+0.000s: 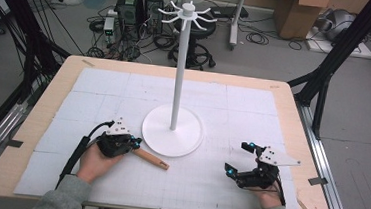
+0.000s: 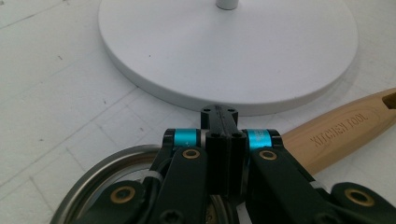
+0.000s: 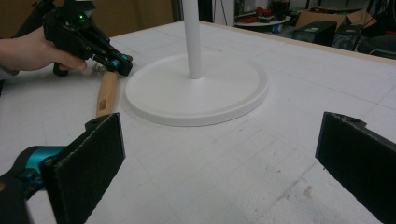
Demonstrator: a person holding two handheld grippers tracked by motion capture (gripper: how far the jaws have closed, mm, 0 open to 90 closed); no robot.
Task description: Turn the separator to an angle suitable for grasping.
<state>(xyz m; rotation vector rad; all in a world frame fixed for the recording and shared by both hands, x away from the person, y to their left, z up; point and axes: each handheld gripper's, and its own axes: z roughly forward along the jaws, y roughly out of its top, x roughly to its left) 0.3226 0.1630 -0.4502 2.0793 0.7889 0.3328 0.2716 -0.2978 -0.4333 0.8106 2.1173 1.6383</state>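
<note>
Right claw (image 3: 219,163) hovers over the white table (image 1: 253,110), jaws spread wide. Left claw (image 2: 219,135), pressed together, sits above a wooden-handled utensil (image 2: 336,135) beside the white stand base (image 2: 229,51).

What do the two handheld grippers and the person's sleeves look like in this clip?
Both grippers are black. The left gripper has a thick black cable trailing back along the arm, and the right gripper a thinner one. Each carries a pale grey three-cornered plate with dark dots on top. Bright cyan bands mark each claw near its jaws, and brass-coloured pivots show on the links. The jaw pads are flat, black and rough. Both sleeves are grey.
</note>
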